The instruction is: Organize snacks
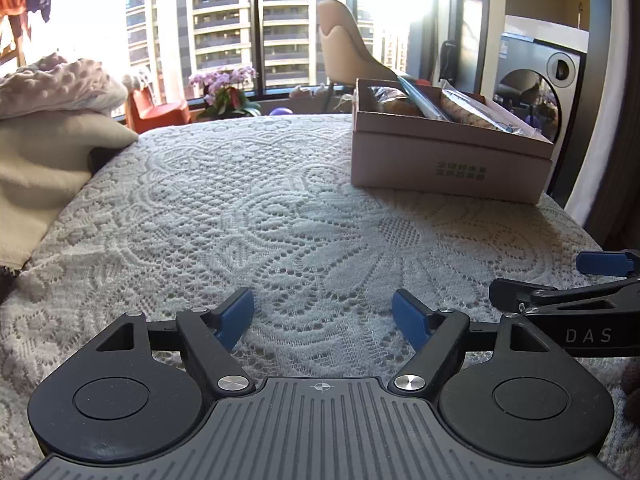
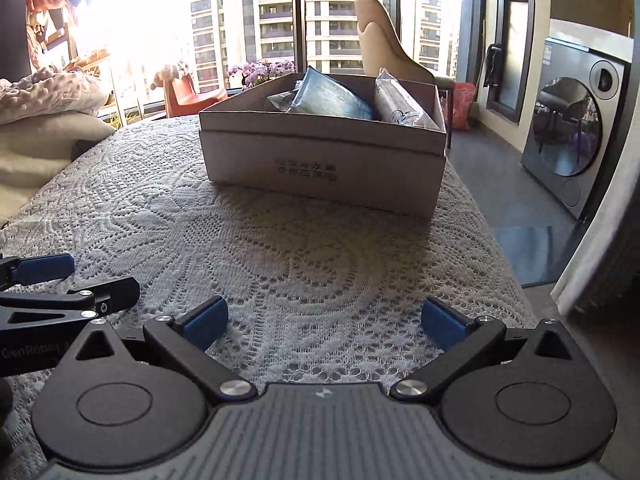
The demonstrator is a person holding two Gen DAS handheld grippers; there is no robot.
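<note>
A pale cardboard box [image 1: 448, 160] stands on the lace-covered table [image 1: 256, 216], far right in the left wrist view and centre in the right wrist view [image 2: 324, 168]. It holds several snack packets: a blue packet [image 2: 328, 98], a clear wrapped one [image 2: 400, 102], and a patterned one [image 1: 468, 112]. My left gripper [image 1: 323, 316] is open and empty, low over the table. My right gripper [image 2: 324, 320] is open and empty beside it; it also shows in the left wrist view [image 1: 552, 280]. The left gripper also shows in the right wrist view [image 2: 80, 276].
Folded cream and pink blankets [image 1: 48, 128] lie at the table's left edge. A beige chair [image 1: 348, 48] stands behind the table by the window. A washing machine [image 2: 576, 132] stands on the floor to the right. The table's right edge [image 2: 500, 248] drops to the floor.
</note>
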